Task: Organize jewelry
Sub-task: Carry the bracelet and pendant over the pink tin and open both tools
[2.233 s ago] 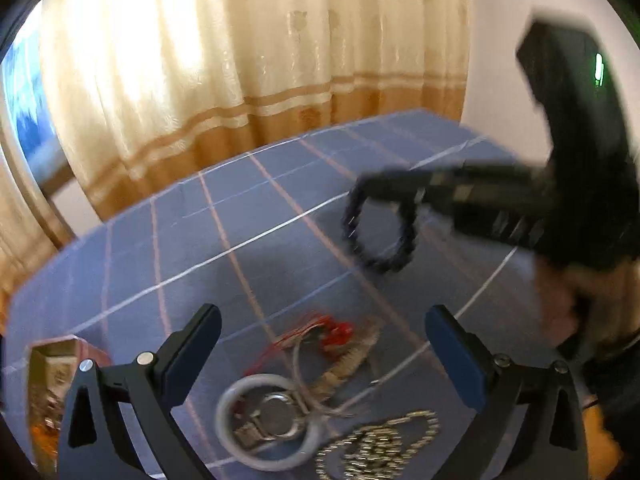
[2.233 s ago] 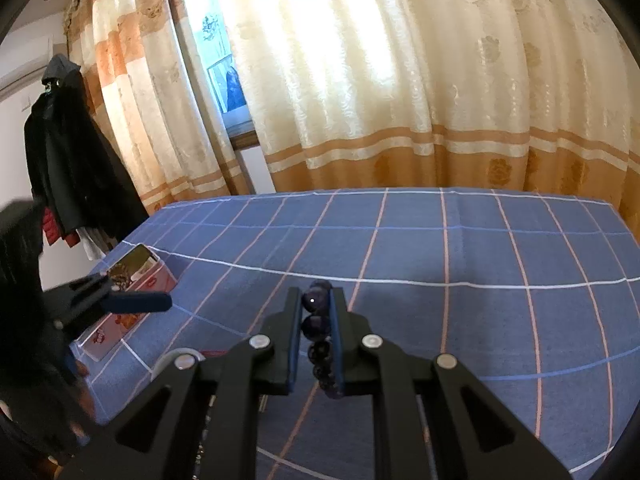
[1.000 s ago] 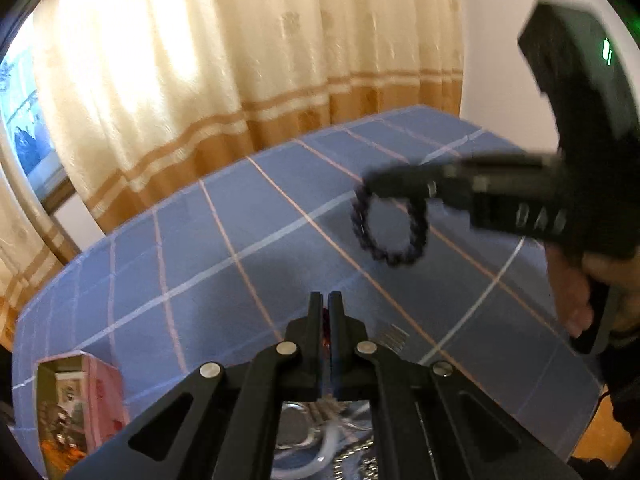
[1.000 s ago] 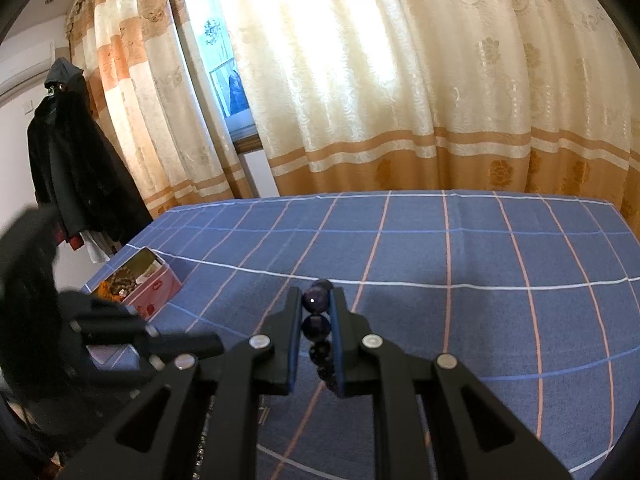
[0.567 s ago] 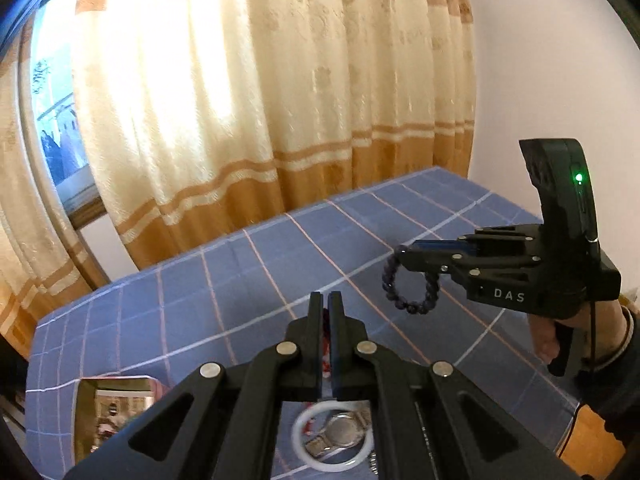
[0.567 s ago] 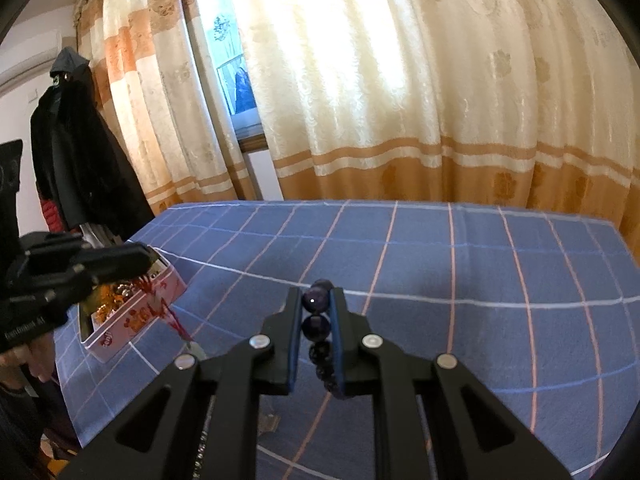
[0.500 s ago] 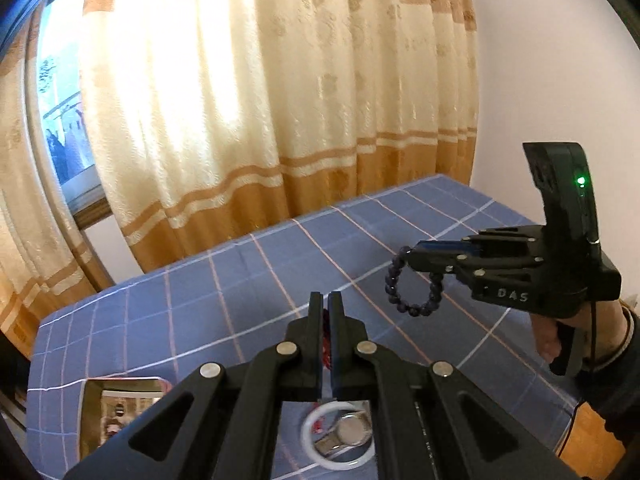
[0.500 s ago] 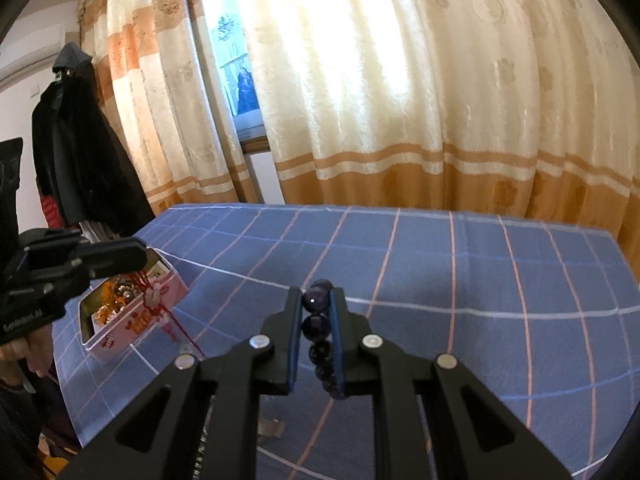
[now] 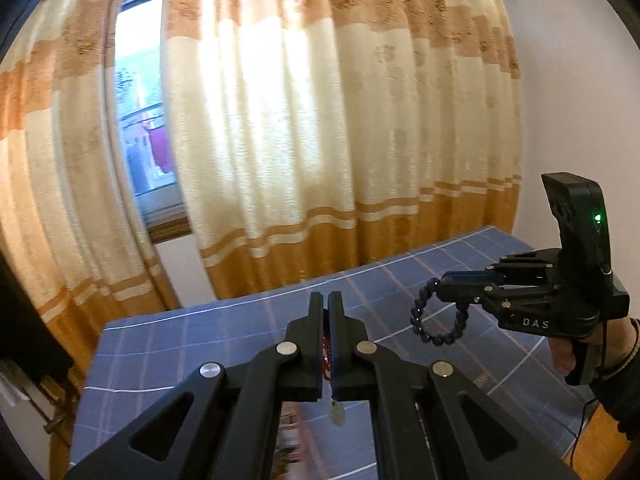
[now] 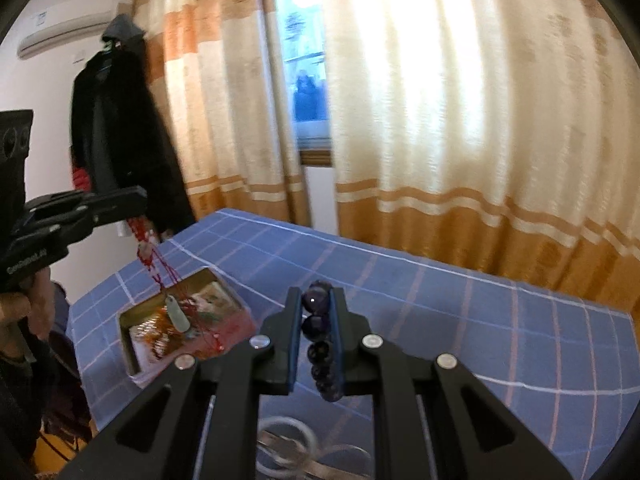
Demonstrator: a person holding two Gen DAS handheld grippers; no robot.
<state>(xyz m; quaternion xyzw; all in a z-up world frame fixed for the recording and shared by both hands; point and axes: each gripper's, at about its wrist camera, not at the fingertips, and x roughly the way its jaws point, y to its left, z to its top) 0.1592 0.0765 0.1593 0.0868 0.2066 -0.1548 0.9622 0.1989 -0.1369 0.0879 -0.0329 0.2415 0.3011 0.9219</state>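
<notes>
My left gripper (image 9: 325, 300) is shut on a red cord necklace (image 10: 154, 264) with a pale pendant (image 10: 177, 316); in the right wrist view the pendant hangs over an open pink tin box (image 10: 184, 328) at the table's left. My right gripper (image 10: 316, 300) is shut on a dark purple bead bracelet (image 10: 318, 332), held high above the blue checked table (image 10: 440, 320). The left wrist view shows the bracelet (image 9: 438, 318) dangling from the right gripper (image 9: 442, 284). The pendant (image 9: 337, 414) hangs under the left gripper's fingers.
A white bangle and silver pieces (image 10: 288, 444) lie on the cloth below my right gripper. Cream and orange curtains (image 10: 460, 120) hang behind the table. A dark coat (image 10: 120, 132) hangs at the left wall. The table's right edge (image 9: 580, 420) is near the right hand.
My left gripper closed on the red cord necklace, lifted it off the pile and carried it left over the tin. Both grippers rose. The right gripper kept hold of the bracelet.
</notes>
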